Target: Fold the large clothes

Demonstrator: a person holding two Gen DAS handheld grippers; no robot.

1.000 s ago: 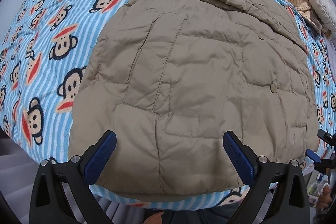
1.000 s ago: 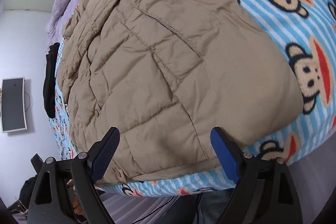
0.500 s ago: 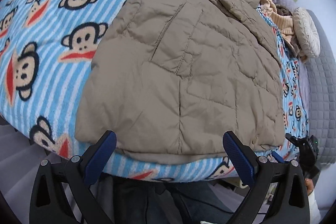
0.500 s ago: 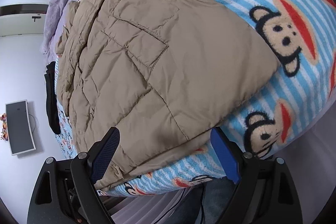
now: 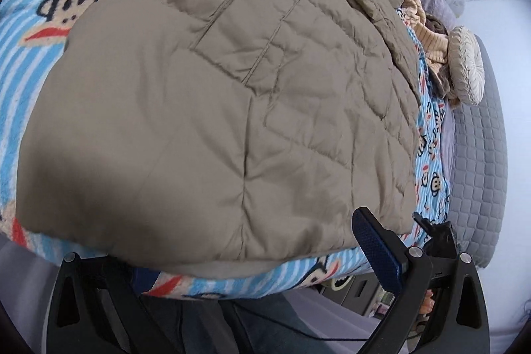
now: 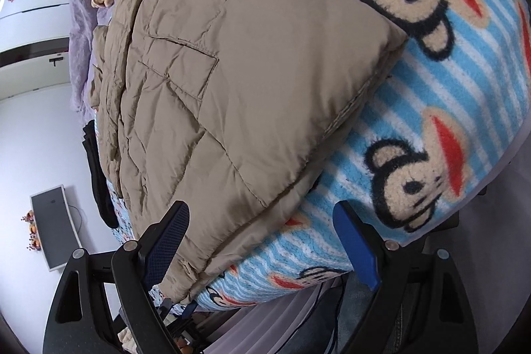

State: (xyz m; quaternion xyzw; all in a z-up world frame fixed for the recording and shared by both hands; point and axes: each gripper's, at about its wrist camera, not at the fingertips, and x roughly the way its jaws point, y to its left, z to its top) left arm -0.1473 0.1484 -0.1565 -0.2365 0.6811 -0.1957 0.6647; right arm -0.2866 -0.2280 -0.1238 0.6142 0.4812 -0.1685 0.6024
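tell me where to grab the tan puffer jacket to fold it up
Grip the bottom hem of the tan puffer jacket at its two near corners, coming in from the bed's near edge. The hem lies along that edge of the monkey blanket, so one finger can probably slide under it.

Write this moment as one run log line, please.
jacket: flat on monkey blanket | left claw: open at hem | right claw: open at hem corner | nothing gripped

Both wrist views close, angled down over bed edge; share tan jacket (image 5: 215, 108) hem.
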